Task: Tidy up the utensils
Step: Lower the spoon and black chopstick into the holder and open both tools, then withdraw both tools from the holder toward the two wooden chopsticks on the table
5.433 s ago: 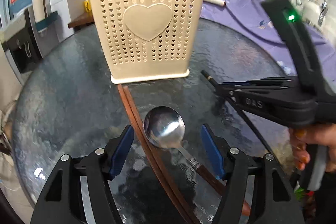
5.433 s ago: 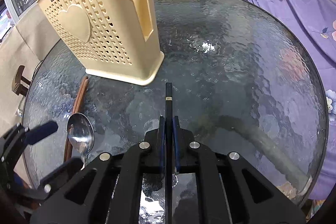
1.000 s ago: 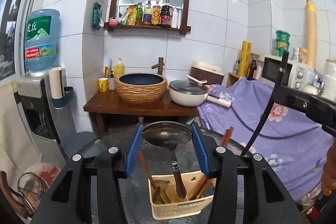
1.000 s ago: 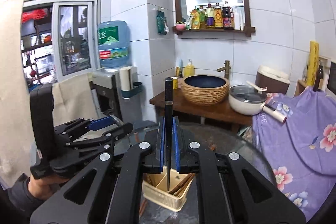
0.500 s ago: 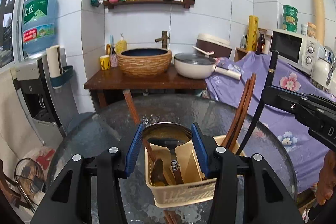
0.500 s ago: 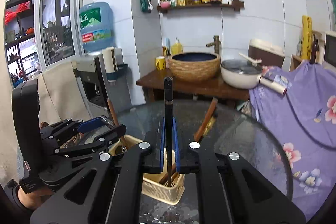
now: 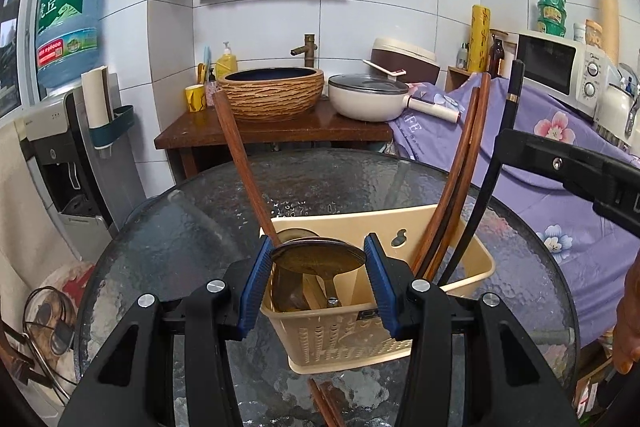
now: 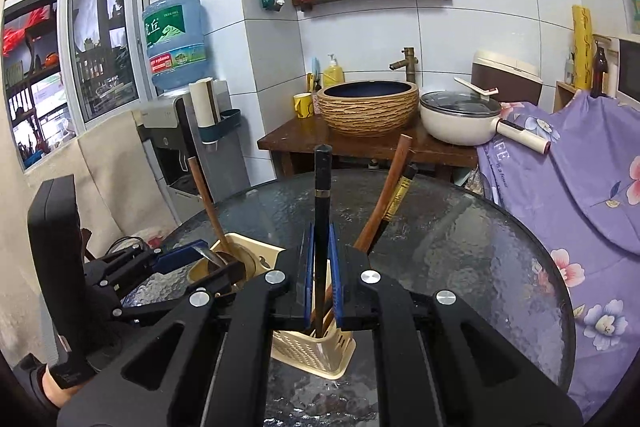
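Observation:
My left gripper (image 7: pixel 318 259) is shut on the bowl of a steel spoon (image 7: pixel 320 261). The spoon hangs handle-down into the left compartment of the cream utensil holder (image 7: pixel 360 343). A wooden utensil (image 7: pixel 240 155) leans out of that same compartment. Brown chopsticks (image 7: pixel 460 167) stand in the right compartment. My right gripper (image 8: pixel 320 233) is shut on a black chopstick (image 8: pixel 322 187), held upright with its lower end inside the holder (image 8: pixel 308 351). That chopstick (image 7: pixel 494 167) also shows in the left wrist view, beside the brown ones. The left gripper (image 8: pixel 180 261) sits left of the right one.
The holder stands on a round textured glass table (image 7: pixel 180 235). A pair of loose brown chopsticks (image 7: pixel 324 403) lies on the glass in front of it. Behind are a wooden stand with a woven basin (image 7: pixel 272 95), a white pan (image 7: pixel 372 99) and purple cloth (image 8: pixel 580 187).
Both grippers have come down toward the holder. The spoon's handle and the black chopstick's lower end now reach into its compartments; the table fills more of both views.

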